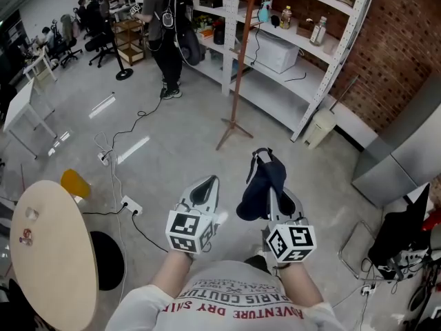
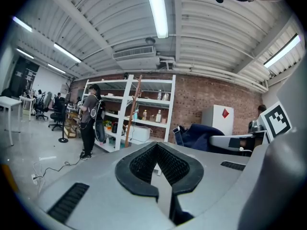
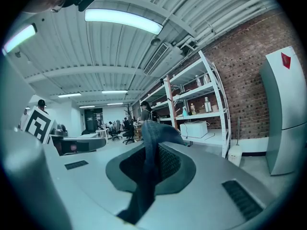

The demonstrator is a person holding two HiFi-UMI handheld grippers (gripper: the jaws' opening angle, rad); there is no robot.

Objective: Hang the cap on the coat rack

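A dark navy cap [image 1: 264, 185] hangs from my right gripper [image 1: 274, 197], which is shut on its fabric. In the right gripper view the cloth [image 3: 149, 157] runs up between the jaws of that gripper [image 3: 153, 146] and drapes over their tips. My left gripper [image 1: 207, 185] is held beside it, shut and empty; its pads meet at the tips of the gripper [image 2: 156, 146]. The coat rack [image 1: 239, 67] is a thin wooden pole on splayed feet, standing on the floor ahead of both grippers. The same coat rack [image 2: 135, 110] shows in front of the shelves, right of the person, with the cap [image 2: 201, 135] off to the right.
White metal shelving [image 1: 289, 40] with bottles and a box stands behind the rack. A person with a backpack [image 1: 165, 26] stands at the far left of it. A round wooden table [image 1: 52, 247] is at my left, cables [image 1: 114, 157] cross the floor, and a white bin [image 1: 320, 128] stands by the brick wall.
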